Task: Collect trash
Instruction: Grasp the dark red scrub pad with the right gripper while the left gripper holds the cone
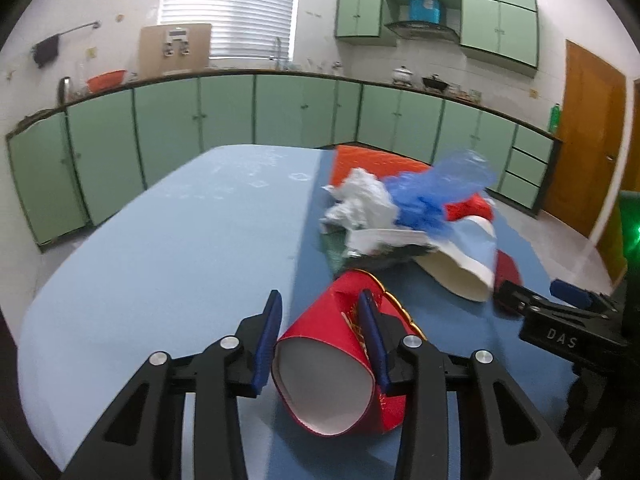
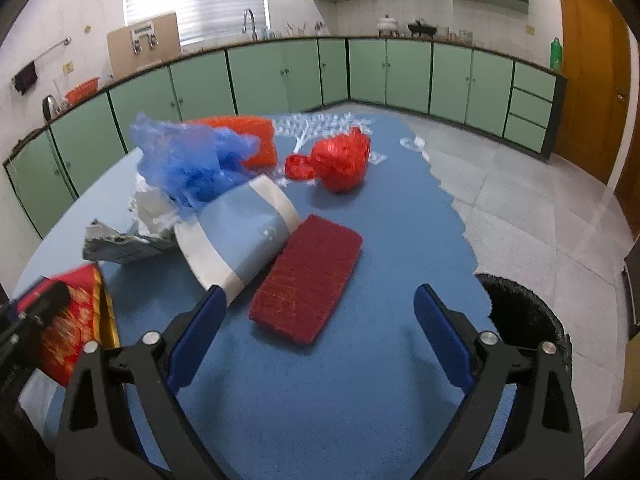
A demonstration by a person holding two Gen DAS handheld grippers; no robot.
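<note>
A red paper cup (image 1: 320,360) with gold print lies on its side on the blue table (image 1: 160,260), its mouth squashed oval. My left gripper (image 1: 319,300) is shut on it, one blue pad on each side. The same cup (image 2: 76,320) shows at the lower left of the right wrist view. My right gripper (image 2: 320,292) hangs open over the table; a dark red scouring pad (image 2: 306,280) lies flat just ahead of its fingertips, untouched. In the left wrist view the right gripper (image 1: 532,292) is at the right edge.
A trash pile lies beyond: a blue-and-white paper cup (image 2: 240,236) on its side, a blue plastic bag (image 2: 188,164), crumpled white paper (image 1: 360,200), newspaper (image 2: 116,244), a red plastic bag (image 2: 340,160) and an orange block (image 2: 256,140). A black bin (image 2: 524,320) stands off the table's right edge.
</note>
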